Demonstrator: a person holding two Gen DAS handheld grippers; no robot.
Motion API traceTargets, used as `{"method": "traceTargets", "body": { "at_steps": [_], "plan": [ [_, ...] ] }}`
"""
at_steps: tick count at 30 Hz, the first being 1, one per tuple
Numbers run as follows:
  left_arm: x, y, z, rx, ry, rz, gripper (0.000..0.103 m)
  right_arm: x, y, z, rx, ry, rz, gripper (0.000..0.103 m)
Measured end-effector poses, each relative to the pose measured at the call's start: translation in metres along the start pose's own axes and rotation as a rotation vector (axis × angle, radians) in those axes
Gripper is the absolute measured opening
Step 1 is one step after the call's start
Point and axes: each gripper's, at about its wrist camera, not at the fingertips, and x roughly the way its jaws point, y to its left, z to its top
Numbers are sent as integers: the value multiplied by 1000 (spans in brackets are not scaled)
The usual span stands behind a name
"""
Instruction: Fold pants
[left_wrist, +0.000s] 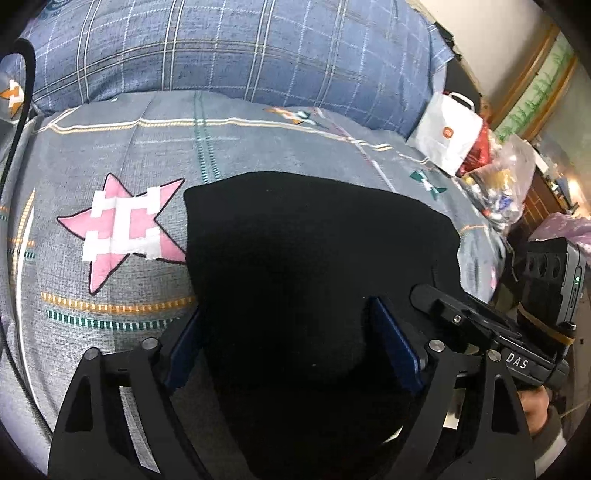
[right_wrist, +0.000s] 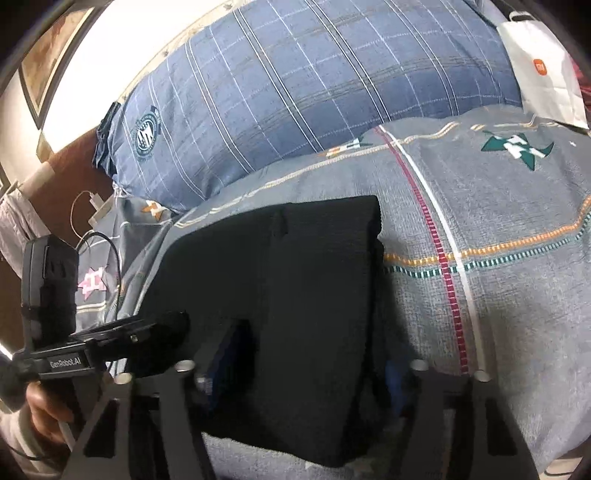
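- Left wrist view: pants (left_wrist: 314, 258) lie as a compact folded block on the bed (left_wrist: 110, 155); folding looks nearly finished.
- Left gripper (left_wrist: 291, 347) and right gripper (right_wrist: 299, 369) both spread wide, straddling the pants, clamping nothing.

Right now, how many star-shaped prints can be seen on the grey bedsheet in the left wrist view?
4: a pink star print left of the folded black pants, an orange one far left, a multicoloured one and a teal one beyond. Others may be hidden.

Beyond the folded black pants (left_wrist: 314, 258), your way is blocked by the large blue plaid pillow (left_wrist: 229, 48). The white paper bag (left_wrist: 445, 133) obstructs the far right; grey patterned bedspread (left_wrist: 122, 147) lies open leftward.
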Motion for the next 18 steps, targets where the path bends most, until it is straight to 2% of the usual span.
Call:
{"method": "traceTargets", "body": {
  "at_steps": [4,6,9,18],
  "plan": [
    [-17,-4,2,5,-25,-23,73,-13,19,4,-52,-17,-7,42],
    [-30,-8,7,15,-40,-40,73,-21,30,10,-79,-32,11,41],
    [-49,-14,17,58,-81,2,73,-26,48,22,-118,-58,27,40],
    [-84,7,62,58,-180,46,73,-17,88,73,-205,-120,70,40]
  ]
}}
